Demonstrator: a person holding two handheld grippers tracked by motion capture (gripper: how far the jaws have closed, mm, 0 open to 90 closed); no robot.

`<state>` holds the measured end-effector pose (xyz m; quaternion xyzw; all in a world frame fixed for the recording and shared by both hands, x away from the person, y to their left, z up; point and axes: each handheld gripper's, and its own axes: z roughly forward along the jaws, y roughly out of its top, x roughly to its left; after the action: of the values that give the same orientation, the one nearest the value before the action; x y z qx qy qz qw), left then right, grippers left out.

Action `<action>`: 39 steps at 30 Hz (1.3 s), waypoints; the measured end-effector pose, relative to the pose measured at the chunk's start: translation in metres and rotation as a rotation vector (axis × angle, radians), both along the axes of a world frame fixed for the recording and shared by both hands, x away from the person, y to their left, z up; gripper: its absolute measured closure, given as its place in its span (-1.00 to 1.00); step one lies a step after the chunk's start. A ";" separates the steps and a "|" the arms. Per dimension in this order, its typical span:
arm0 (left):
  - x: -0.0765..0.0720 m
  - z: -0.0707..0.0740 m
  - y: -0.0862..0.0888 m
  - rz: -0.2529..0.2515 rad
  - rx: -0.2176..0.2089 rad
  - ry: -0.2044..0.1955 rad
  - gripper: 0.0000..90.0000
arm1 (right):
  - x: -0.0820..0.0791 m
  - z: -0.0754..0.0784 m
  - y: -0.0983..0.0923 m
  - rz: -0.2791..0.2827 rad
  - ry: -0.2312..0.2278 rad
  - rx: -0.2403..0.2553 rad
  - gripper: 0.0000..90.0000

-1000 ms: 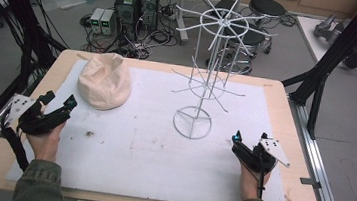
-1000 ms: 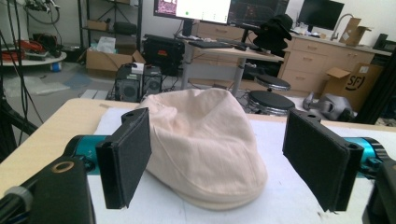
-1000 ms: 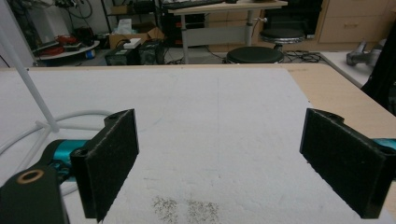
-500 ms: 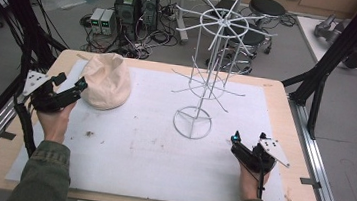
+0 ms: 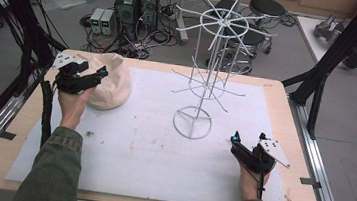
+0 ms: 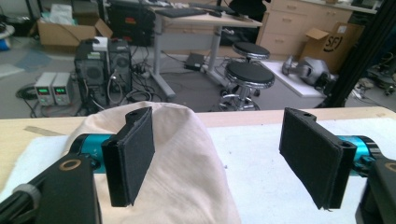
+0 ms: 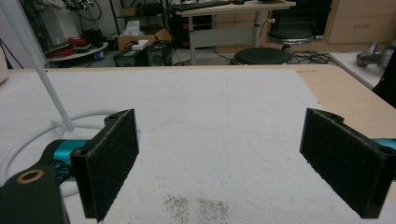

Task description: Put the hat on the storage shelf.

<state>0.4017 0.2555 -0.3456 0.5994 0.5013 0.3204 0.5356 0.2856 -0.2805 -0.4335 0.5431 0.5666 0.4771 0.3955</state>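
Cloth cap [image 5: 110,81]: cream, domed lump at bench [image 5: 277,98] far left corner, on white mat [image 5: 136,151]. No clear long axis; which way it faces cannot be told. Near side hidden behind left gripper [image 5: 93,76].
Left gripper: fingers [image 6: 130,156] released, spread wide, one against cap in left gripper view.
Wire rack [image 5: 203,83]: white, upright mid-bench, well apart from cap.
Right gripper [image 5: 237,144]: near right edge, fingers [image 7: 109,158] released, grasping nothing; rack base just beside.
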 end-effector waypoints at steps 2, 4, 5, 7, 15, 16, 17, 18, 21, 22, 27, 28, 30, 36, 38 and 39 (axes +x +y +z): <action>0.005 0.000 -0.001 -0.004 -0.003 0.012 -0.40 | 0.000 0.000 0.000 0.002 -0.003 -0.001 -0.76; 0.011 -0.001 -0.002 -0.007 -0.011 0.023 -0.38 | 0.000 0.000 0.001 0.007 -0.003 0.002 -0.76; 0.014 -0.002 -0.001 -0.011 -0.014 0.028 -0.38 | 0.000 0.000 0.001 0.007 -0.003 0.002 -0.76; 0.020 -0.005 -0.002 -0.009 -0.020 0.041 -0.37 | 0.000 0.000 0.001 0.009 -0.006 0.004 -0.76; 0.039 -0.010 -0.013 -0.015 0.009 0.083 -0.31 | 0.000 0.000 0.000 0.014 -0.002 0.019 -0.76; 0.041 -0.010 -0.014 -0.018 0.012 0.090 -0.31 | 0.000 0.000 0.000 0.014 -0.002 0.019 -0.76; 0.043 -0.011 -0.014 -0.016 0.011 0.099 -0.31 | 0.000 0.000 0.000 0.018 -0.003 0.020 -0.76; 0.046 -0.012 -0.015 -0.017 0.013 0.106 -0.32 | 0.000 0.000 0.000 0.018 -0.004 0.021 -0.76; 0.053 -0.015 -0.018 -0.043 -0.003 0.140 -0.33 | 0.000 0.000 -0.001 0.022 0.001 0.030 -0.76; 0.055 -0.016 -0.019 -0.056 -0.009 0.154 -0.33 | 0.001 0.000 -0.001 0.022 -0.002 0.030 -0.76; 0.066 -0.028 -0.018 -0.041 -0.032 0.204 -0.31 | 0.001 0.000 -0.001 0.030 0.000 0.025 -0.76; 0.071 -0.034 -0.016 -0.037 -0.032 0.244 -0.31 | 0.001 -0.001 -0.001 0.030 0.004 0.027 -0.76; 0.073 -0.037 -0.015 -0.039 -0.035 0.262 -0.32 | 0.001 -0.001 0.000 0.033 0.005 0.028 -0.76; 0.081 -0.052 -0.018 -0.059 -0.054 0.327 -0.32 | 0.002 -0.001 0.000 0.035 0.004 0.023 -0.76; 0.083 -0.056 -0.021 -0.058 -0.049 0.347 -0.34 | 0.002 -0.001 0.000 0.035 0.005 0.025 -0.76; 0.084 -0.058 -0.022 -0.060 -0.047 0.355 -0.35 | 0.002 -0.001 0.000 0.036 0.005 0.025 -0.76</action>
<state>0.4856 0.2334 -0.4038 0.6486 0.5771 0.1818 0.4618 0.2876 -0.2808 -0.4347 0.5389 0.5712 0.4899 0.3785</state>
